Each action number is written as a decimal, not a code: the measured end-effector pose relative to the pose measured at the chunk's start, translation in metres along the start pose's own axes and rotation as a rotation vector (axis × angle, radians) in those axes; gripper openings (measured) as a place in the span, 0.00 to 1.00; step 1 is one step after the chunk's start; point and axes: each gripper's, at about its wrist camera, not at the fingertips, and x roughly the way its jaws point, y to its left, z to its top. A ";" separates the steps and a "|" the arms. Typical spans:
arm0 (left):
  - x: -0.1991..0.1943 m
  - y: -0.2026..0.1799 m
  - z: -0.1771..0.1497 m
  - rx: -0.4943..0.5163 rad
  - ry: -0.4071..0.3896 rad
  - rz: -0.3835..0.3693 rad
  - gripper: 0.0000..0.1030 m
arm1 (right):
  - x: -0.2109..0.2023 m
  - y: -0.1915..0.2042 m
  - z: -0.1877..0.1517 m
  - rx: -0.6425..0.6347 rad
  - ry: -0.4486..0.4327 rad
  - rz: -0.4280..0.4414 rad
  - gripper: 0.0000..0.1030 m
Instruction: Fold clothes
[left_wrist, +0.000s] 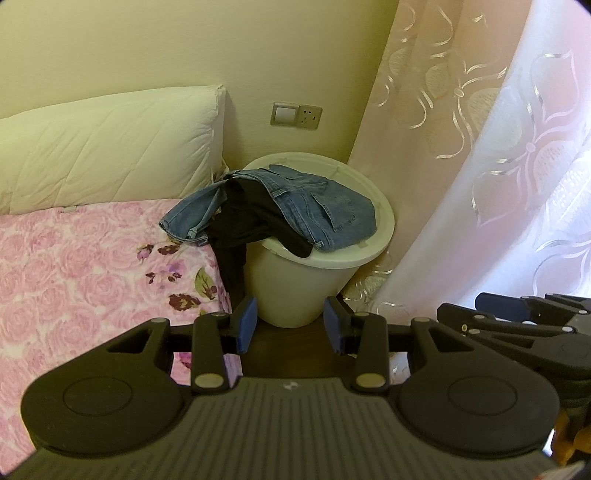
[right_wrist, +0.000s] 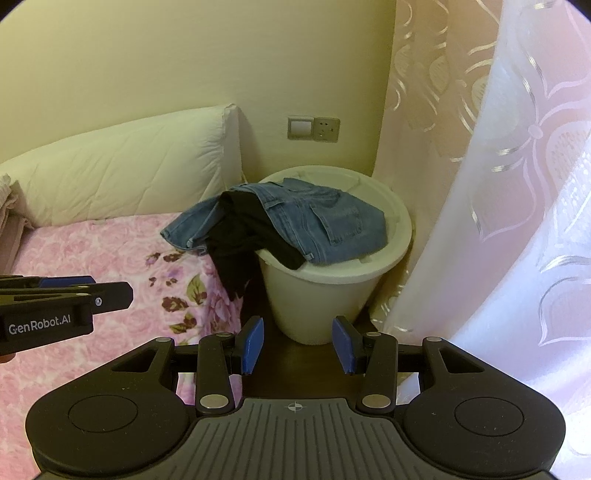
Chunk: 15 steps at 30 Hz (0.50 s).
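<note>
Blue jeans (left_wrist: 317, 206) lie across the top of a white bin (left_wrist: 314, 284), one leg draped onto the bed. A black garment (left_wrist: 243, 218) lies under them and hangs down between bin and bed. Both also show in the right wrist view: jeans (right_wrist: 325, 221), black garment (right_wrist: 243, 240), bin (right_wrist: 325, 302). My left gripper (left_wrist: 291, 325) is open and empty, well short of the bin. My right gripper (right_wrist: 297, 345) is open and empty, beside the left one and at a similar distance from the bin.
A bed with a pink floral cover (left_wrist: 81, 266) is on the left, with a white pillow (left_wrist: 110, 147) against the wall. Pale embroidered curtains (left_wrist: 498, 166) hang on the right. A wall switch and socket (left_wrist: 295, 116) sit above the bin. Dark floor (right_wrist: 288, 369) lies ahead.
</note>
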 end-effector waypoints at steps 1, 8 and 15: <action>0.000 0.002 0.001 -0.002 0.000 -0.001 0.35 | 0.001 0.001 0.001 -0.003 0.000 -0.002 0.44; 0.007 0.018 0.007 -0.031 0.005 -0.017 0.35 | 0.008 0.006 0.010 -0.010 0.001 -0.015 0.44; 0.020 0.039 0.014 -0.101 0.033 -0.049 0.35 | 0.020 0.007 0.022 -0.023 -0.002 -0.022 0.44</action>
